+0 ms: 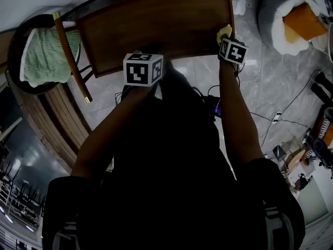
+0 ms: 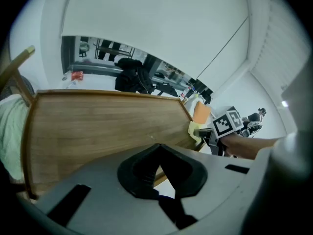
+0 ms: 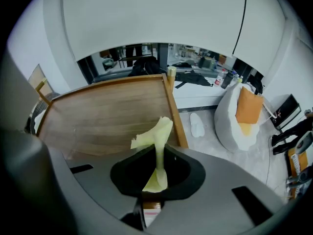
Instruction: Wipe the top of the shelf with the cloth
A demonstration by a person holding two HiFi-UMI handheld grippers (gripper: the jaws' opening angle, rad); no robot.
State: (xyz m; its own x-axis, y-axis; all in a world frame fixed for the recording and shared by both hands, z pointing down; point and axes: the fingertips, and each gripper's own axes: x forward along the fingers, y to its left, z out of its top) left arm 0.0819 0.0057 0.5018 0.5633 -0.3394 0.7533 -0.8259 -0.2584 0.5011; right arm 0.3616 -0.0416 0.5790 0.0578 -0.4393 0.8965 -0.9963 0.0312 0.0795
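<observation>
The cloth is clamped in the right gripper at the shelf top's near right corner. The left gripper is closed and empty. Most of the wiping is judged left.

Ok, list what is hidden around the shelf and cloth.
- Head view: the marker cube hides the right gripper's jaws and most of the yellow cloth.
- Right gripper view: the gripper's body hides whether the cloth touches the wooden shelf top.
- All views: the top hides what is beneath it.
</observation>
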